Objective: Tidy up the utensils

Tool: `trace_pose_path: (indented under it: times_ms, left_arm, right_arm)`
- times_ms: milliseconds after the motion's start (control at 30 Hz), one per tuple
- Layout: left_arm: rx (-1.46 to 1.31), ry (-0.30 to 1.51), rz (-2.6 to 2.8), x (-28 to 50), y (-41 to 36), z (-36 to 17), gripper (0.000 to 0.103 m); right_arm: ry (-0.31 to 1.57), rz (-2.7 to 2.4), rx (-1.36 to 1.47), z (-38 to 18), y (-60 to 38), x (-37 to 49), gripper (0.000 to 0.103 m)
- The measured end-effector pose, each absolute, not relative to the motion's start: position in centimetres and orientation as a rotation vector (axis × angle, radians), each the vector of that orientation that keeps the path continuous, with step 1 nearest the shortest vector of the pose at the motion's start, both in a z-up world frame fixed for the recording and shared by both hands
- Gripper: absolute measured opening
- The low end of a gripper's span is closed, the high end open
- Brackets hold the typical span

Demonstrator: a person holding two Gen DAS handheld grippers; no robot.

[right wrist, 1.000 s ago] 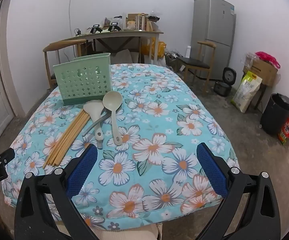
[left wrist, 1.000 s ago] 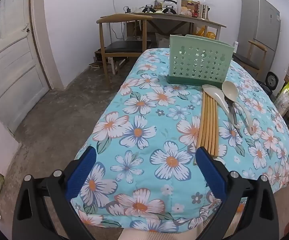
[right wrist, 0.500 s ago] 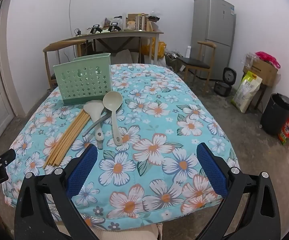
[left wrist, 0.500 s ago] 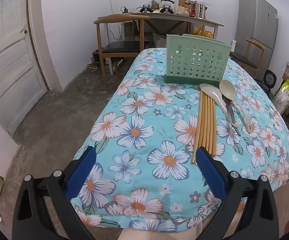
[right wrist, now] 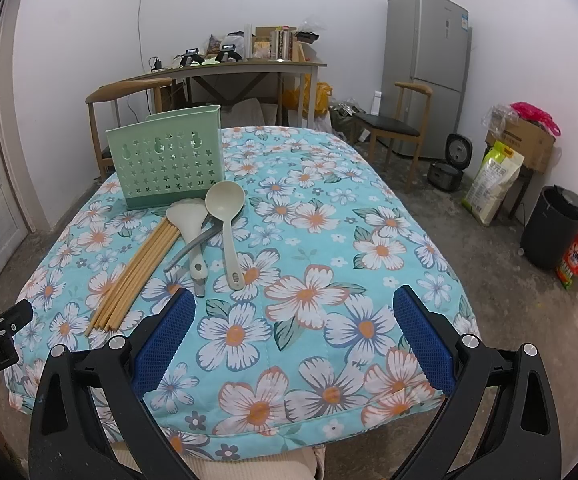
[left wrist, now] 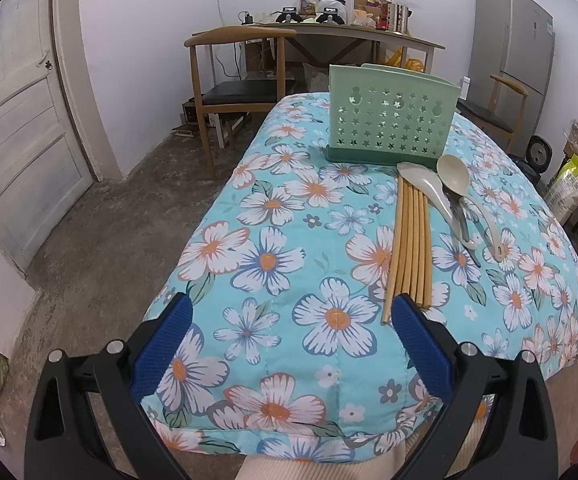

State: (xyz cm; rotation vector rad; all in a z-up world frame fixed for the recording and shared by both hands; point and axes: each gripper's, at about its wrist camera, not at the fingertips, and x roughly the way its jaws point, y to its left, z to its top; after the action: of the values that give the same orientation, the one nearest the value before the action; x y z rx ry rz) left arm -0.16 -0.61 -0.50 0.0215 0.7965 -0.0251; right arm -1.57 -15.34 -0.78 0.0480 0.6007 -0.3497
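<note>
A green perforated utensil holder (left wrist: 391, 122) (right wrist: 167, 160) stands upright on the floral tablecloth (left wrist: 273, 264) (right wrist: 329, 240). In front of it lie several wooden chopsticks (left wrist: 409, 248) (right wrist: 137, 272), a white rice paddle (left wrist: 433, 196) (right wrist: 191, 232), a beige ladle (left wrist: 469, 200) (right wrist: 227, 224) and a grey spoon (right wrist: 189, 248), partly hidden under them. My left gripper (left wrist: 289, 332) is open and empty at the near table edge, its right finger close to the chopstick ends. My right gripper (right wrist: 291, 332) is open and empty, to the right of the utensils.
Wooden chairs (left wrist: 241, 76) (right wrist: 401, 120) and a cluttered desk (right wrist: 241, 68) stand beyond the table. A fridge (right wrist: 425, 68), a rice cooker (right wrist: 447, 164), a bag (right wrist: 493, 180) and a black bin (right wrist: 553, 228) are to the right. A door (left wrist: 13, 128) is on the left.
My left gripper has moved forward and a little right, nearer the chopstick ends. The right gripper has barely moved.
</note>
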Motion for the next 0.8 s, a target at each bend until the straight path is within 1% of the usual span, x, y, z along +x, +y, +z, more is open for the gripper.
trace_pose_path:
  times_ms: [800]
  left_arm:
    - [0.031, 0.798, -0.029, -0.14, -0.8, -0.56, 0.097]
  right_arm:
    - [0.602, -0.349, 0.049, -0.86, -15.29, -1.43, 0.095]
